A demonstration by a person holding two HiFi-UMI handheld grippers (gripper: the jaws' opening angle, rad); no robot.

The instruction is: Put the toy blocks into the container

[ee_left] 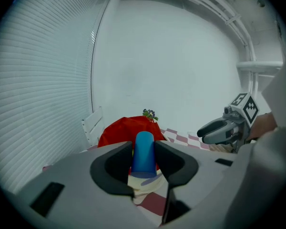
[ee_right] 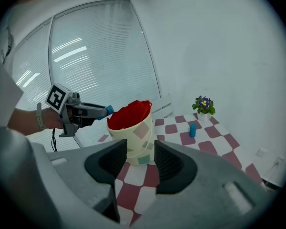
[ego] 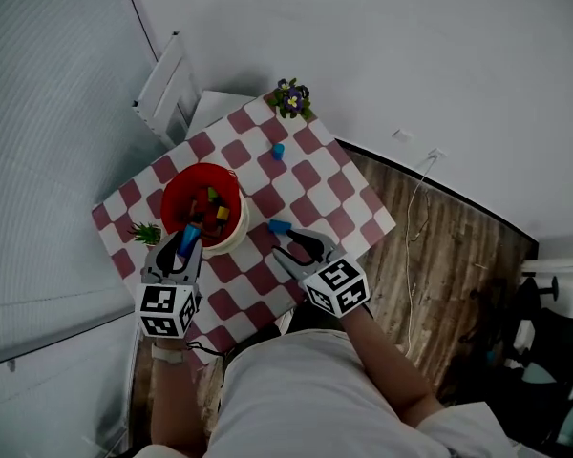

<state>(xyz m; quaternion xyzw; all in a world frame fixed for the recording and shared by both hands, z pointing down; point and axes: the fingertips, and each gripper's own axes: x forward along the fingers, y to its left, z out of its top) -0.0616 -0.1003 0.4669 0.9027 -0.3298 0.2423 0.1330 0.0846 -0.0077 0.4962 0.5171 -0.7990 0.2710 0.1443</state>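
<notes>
Cream bucket with red lining (ego: 183, 191): several coloured toy blocks (ego: 213, 208) inside. Left gripper (ego: 187, 243): clamped on blue cylindrical block (ee_left: 144, 152) at bucket's near rim, undropped. Right gripper (ego: 283, 242): jaws apart, empty, near blue flat block (ego: 279, 226) on checked tablecloth (ego: 315, 175). Small blue cylinder (ego: 278, 151) farther off: also outstanding.

left tool (ee_left: 144, 159): matt grey plastic, smooth
blue block (ee_left: 144, 148): smooth plastic, slight sheen
container (ee_right: 133, 129): matt cream wall, red inside, smooth
table (ego: 315, 175): checked cloth cover, matt
floor (ego: 449, 265): brown wood planks, grainy, low sheen
</notes>
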